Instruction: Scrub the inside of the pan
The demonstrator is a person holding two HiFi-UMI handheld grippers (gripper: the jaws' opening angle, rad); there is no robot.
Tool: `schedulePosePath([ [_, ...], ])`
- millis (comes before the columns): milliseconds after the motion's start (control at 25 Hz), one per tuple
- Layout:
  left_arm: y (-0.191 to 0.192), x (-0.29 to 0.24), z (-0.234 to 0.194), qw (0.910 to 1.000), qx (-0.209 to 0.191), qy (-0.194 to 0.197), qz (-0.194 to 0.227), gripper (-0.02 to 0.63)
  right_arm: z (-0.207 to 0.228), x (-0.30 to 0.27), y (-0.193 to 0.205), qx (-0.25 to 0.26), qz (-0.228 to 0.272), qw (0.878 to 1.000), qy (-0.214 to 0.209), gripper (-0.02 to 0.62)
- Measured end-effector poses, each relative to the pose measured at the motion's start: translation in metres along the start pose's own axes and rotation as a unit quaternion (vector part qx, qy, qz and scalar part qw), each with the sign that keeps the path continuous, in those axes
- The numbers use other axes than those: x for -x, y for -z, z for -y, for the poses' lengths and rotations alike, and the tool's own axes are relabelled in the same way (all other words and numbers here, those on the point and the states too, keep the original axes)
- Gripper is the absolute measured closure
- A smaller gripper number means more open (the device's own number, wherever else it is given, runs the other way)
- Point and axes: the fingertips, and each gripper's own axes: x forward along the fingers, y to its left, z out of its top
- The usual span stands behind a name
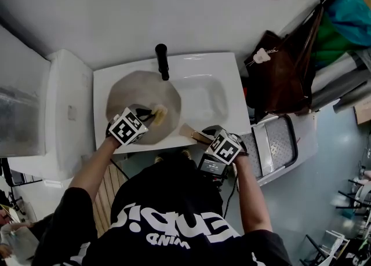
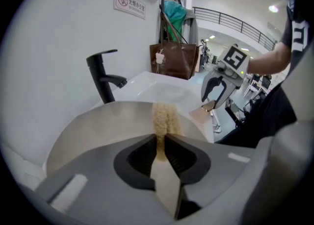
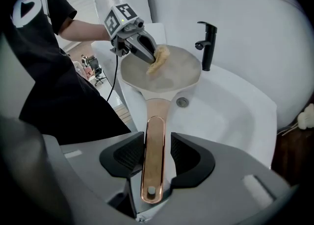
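While the pan (image 1: 132, 92) sits across the left half of the white sink (image 1: 229, 79), its far rim lies just under the black tap (image 1: 162, 61), which stands against the wall. Its left rim comes close to the sink's left edge, where a white unit (image 1: 64, 108) butts up against the sink. The right half of the basin is open, with the drain (image 3: 182, 102) showing beside the pan's base. Past the sink's right edge a brown bag (image 1: 284, 73) hangs close by, so the room on that side is tight.

The pan's handle (image 3: 153, 150) runs back over the near rim toward the person. The right gripper (image 3: 156, 156) is clamped on that handle, one pad on each side. The left gripper (image 2: 164, 143) reaches in over the pan from the near left rim, pointing steeply down, and pinches a tan scrubber (image 2: 164, 116) between its jaws. The scrubber's free end sticks out beyond the fingertips above the pan's pale inside, near the middle; whether it touches the surface cannot be told. The two grippers are well apart.
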Motion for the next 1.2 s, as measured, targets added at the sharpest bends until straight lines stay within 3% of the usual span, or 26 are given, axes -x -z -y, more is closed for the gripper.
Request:
schedulePosePath([
  [160, -0.019, 0.015, 0.003, 0.9996, 0.002, -0.005, 0.026, 0.557, 0.008, 0.033, -0.013, 0.004, 0.02, 0.999, 0.028, 0.43],
  [360, -0.055, 0.044, 0.009, 0.9974, -0.001, -0.007, 0.072, 0.557, 0.004, 0.091, -0.079, 0.025, 0.112, 0.992, 0.048, 0.433],
  [480, -0.078, 0.067, 0.014, 0.9934, 0.013, -0.005, 0.113, 0.557, -0.003, 0.124, -0.12, 0.046, 0.193, 0.977, 0.079, 0.566],
  [640, -0.1, 0.093, 0.022, 0.9863, 0.018, -0.01, 0.164, 0.557, -0.014, 0.156, -0.155, 0.062, 0.289, 0.948, 0.116, 0.586],
  [800, -0.116, 0.108, 0.025, 0.9703, 0.031, -0.014, 0.24, 0.557, -0.005, 0.175, -0.165, 0.029, 0.355, 0.919, 0.173, 0.586],
  [960, -0.117, 0.117, 0.018, 0.9509, 0.046, -0.053, 0.302, 0.557, 0.008, 0.187, -0.165, -0.006, 0.4, 0.89, 0.217, 0.586],
  [1120, -0.11, 0.118, 0.015, 0.9313, 0.059, -0.088, 0.349, 0.557, 0.012, 0.187, -0.16, -0.052, 0.444, 0.866, 0.226, 0.586],
  [1200, -0.105, 0.116, 0.014, 0.9239, 0.064, -0.104, 0.363, 0.557, 0.014, 0.179, -0.154, -0.072, 0.453, 0.859, 0.227, 0.586],
])
